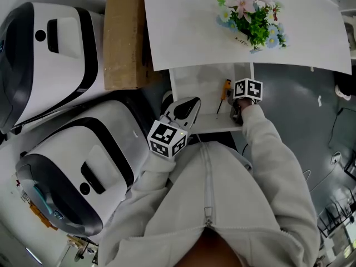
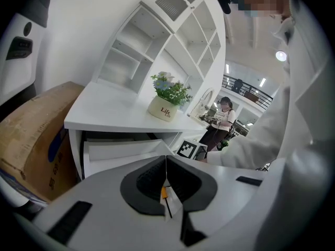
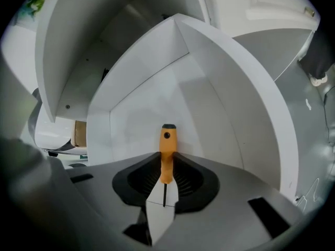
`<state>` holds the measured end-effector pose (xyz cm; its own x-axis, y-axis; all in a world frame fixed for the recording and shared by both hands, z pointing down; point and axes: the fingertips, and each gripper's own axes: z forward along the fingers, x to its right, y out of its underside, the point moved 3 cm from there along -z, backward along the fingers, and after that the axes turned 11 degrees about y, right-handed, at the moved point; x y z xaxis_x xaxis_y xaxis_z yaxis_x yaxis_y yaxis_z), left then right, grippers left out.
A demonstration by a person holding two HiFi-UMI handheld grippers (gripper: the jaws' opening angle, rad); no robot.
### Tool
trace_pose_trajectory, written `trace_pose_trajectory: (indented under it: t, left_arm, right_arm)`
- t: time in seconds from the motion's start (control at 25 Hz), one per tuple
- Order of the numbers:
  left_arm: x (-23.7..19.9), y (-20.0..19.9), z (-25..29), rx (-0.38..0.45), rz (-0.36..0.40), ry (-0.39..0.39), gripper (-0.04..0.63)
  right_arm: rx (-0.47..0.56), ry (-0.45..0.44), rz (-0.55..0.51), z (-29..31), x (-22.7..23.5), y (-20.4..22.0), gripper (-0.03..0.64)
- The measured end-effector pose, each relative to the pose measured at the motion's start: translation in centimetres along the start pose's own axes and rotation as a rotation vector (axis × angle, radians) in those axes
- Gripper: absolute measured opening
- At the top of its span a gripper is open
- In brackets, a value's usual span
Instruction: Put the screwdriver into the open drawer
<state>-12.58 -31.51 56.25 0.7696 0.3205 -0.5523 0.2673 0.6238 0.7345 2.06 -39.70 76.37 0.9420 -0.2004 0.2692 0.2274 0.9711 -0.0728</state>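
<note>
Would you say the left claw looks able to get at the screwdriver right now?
Probably not: the left claw is shut by the front corner of the open drawer, and the right claw is shut on the screwdriver, covering its handle.
</note>
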Motion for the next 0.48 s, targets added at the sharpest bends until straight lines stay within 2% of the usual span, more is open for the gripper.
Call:
trace_pose_trajectory:
  t: [0.28,0.4,0.48]
  left_arm:
    - [1.0,-0.1,1.1,-0.015,0.023,0.028,0.018]
    - [1.4,-0.3,1.3,-0.009,0.035,0.036,0.018]
    - [1.7,-0.4,1.4,-0.007,0.044,0.038,0.018]
  right_arm:
    - [0.009,0.005,-0.009,-0.2,-0.2,0.0,0.092]
    - [0.009,-0.032,-0.001,-0.7,-0.6,0.0,0.159]
    - [0.012,-0.059,0.009,-1.1,-0.9,0.0,0.179]
